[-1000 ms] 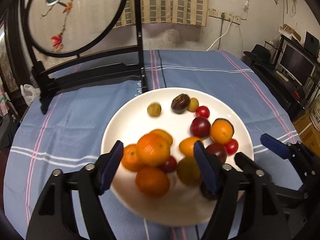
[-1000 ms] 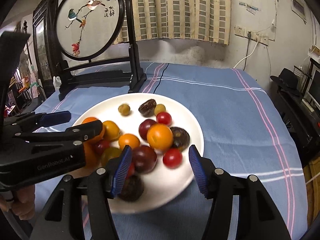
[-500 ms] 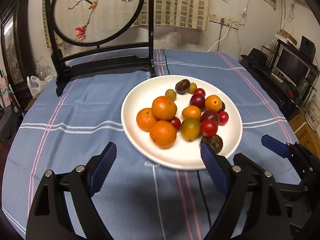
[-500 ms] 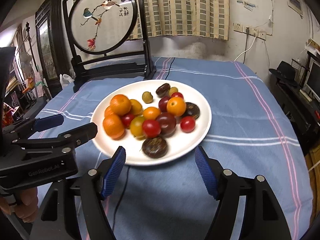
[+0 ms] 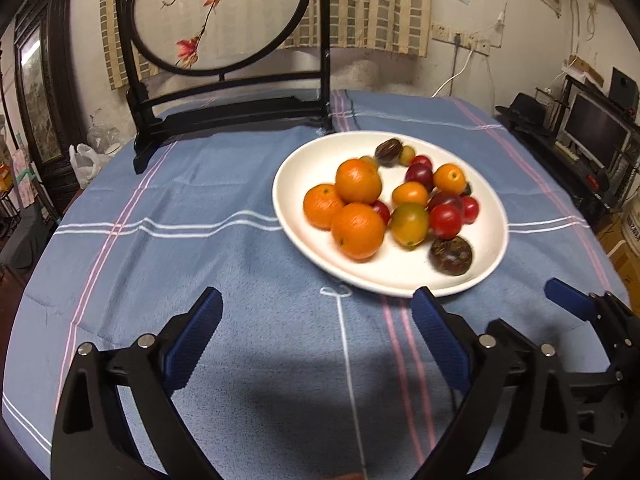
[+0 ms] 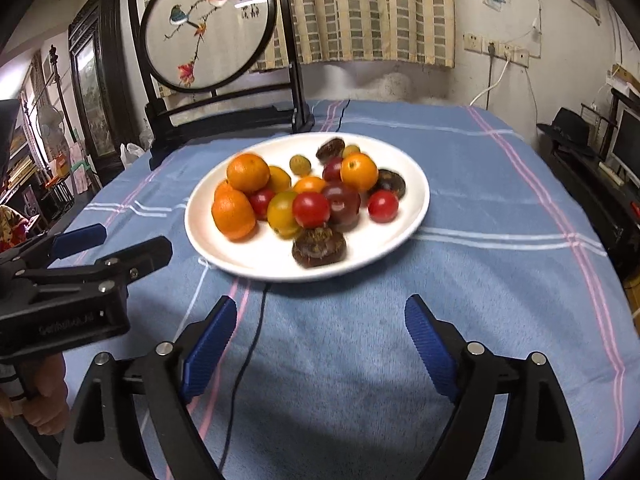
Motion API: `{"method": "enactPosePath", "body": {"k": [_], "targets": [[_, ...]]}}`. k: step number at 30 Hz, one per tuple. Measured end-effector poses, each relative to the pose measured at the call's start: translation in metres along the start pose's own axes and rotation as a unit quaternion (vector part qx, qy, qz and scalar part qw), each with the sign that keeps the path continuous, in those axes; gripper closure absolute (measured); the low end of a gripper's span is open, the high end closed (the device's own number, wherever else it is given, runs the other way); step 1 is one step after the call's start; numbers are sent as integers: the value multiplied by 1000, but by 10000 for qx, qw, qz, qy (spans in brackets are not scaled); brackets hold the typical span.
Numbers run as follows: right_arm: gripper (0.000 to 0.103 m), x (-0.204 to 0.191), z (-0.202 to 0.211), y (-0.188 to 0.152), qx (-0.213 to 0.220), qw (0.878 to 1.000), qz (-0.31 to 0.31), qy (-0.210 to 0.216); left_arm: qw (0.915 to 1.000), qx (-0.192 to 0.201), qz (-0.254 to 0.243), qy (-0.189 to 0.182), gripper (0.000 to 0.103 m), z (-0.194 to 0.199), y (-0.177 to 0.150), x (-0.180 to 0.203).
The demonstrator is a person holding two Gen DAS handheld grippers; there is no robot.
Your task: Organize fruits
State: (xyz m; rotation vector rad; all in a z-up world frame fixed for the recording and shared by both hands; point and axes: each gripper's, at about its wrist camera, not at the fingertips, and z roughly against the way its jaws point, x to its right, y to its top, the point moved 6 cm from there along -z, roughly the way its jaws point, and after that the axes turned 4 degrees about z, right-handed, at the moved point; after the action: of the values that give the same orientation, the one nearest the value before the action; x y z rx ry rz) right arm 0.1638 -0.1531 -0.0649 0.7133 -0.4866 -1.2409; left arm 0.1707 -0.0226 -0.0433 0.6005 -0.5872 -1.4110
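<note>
A white plate (image 5: 490,256) (image 6: 412,216) on the blue striped tablecloth holds a heap of fruit: three oranges (image 5: 357,230) (image 6: 233,212), red tomatoes (image 5: 445,221) (image 6: 311,209), yellow and dark purple fruits, and a dark brown one (image 5: 451,255) (image 6: 319,246) at the near rim. My left gripper (image 5: 316,328) hovers over bare cloth just short of the plate, its jaws opening wide with nothing between them. My right gripper (image 6: 320,334) stands likewise in front of the plate, jaws opening and empty. Its view also shows the left gripper (image 6: 116,242) at the left, held by a hand (image 6: 44,400).
A black-framed round embroidered screen (image 5: 216,12) (image 6: 208,24) stands at the table's far edge behind the plate. A thin dark cable (image 6: 252,344) lies on the cloth near the right gripper. A desk with monitors (image 5: 596,136) stands off to the right, shelves to the left.
Both grippers have drawn back from over the plate to the cloth in front of it, and their jaws have spread wider. The fruit stays heaped on the plate.
</note>
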Motion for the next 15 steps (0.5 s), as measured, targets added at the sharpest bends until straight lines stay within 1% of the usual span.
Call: {"method": "enactPosePath", "body": {"k": [4,7,15], "targets": [[16,3,-9,-10,-192,9998,13,-35,9999,-83,-43,103,10,-13,-8,-3],[16,5,-8,-9,-157,9998,3,-96,9998,-74,-100,177,10,-17,-12,-5],[15,0,-13,-14,-322,9986,254,-330,9995,-271,-154,-1,9,-19,-23,2]]}}
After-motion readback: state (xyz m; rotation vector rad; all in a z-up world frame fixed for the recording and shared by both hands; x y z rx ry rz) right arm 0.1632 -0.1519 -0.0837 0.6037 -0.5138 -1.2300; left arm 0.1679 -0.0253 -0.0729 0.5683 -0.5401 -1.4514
